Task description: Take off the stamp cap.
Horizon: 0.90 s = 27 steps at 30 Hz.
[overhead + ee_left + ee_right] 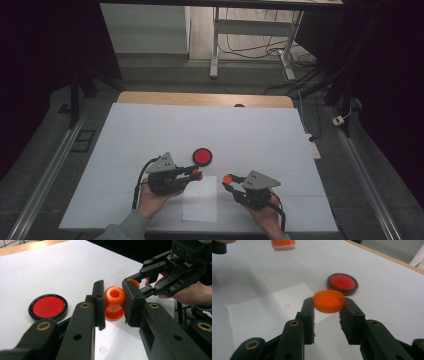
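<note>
Above paper point(200, 199) – left gripper point(114, 303) clamps stamp point(114, 303), right gripper point(328, 305) cap point(328, 300).

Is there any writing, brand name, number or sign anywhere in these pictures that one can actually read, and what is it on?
No readable words, brands or numbers.
Small reddish mark on the paper sheet: too small and blurred to read.
Orange stamp in the left gripper: no text seen.
Orange cap in the right gripper: plain.
Red ink pad: no label seen.
</note>
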{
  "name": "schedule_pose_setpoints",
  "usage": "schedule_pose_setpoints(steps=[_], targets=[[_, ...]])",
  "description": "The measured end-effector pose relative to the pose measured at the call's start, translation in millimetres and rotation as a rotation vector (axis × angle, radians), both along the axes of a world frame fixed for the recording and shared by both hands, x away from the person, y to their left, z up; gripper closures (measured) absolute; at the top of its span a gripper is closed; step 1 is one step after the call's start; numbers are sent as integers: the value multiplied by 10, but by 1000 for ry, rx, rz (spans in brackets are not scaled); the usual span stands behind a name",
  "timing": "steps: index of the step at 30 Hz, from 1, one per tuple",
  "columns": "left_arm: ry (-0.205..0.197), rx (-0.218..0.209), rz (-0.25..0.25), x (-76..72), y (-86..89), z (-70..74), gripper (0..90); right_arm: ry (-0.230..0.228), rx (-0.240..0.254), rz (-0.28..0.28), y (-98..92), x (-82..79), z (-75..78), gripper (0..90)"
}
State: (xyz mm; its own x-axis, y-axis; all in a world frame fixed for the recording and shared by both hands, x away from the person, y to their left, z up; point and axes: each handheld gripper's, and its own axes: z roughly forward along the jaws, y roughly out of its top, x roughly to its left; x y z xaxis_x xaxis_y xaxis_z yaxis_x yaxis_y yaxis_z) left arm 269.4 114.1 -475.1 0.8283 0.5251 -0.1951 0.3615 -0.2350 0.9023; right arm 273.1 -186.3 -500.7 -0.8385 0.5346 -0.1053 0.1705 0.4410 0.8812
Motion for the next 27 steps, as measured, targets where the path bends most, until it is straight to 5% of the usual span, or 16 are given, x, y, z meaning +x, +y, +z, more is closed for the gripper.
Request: schedule_pose_setpoints(steps=[27], targets=[[-12, 7, 48, 86, 145, 65, 729, -2, 31, -96, -427, -1, 34, 648]])
